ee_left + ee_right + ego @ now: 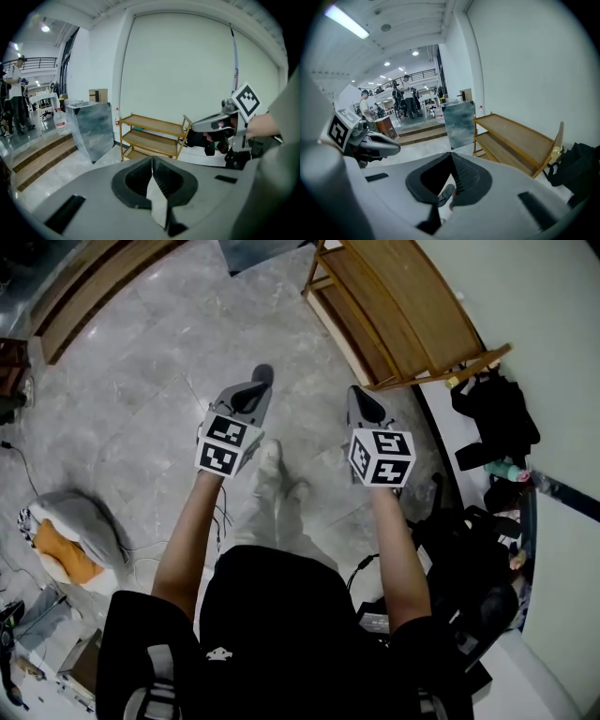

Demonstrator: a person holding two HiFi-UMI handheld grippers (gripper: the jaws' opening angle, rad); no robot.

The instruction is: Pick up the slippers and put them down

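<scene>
Both grippers are held up in the air in front of the person, side by side, high over the marble floor. My left gripper has its jaws closed together with nothing between them. My right gripper also looks shut and empty; through the slot under its tips only the person's shoe shows. A grey plush thing with an orange inside lies on the floor at the far left, well behind and below the left gripper. I cannot tell whether it is the slippers.
A wooden three-tier shelf stands against the white wall ahead on the right. Black bags lie by its end. Wooden steps run along the far left, with a silvery panel beside them. Cables trail near the person's feet.
</scene>
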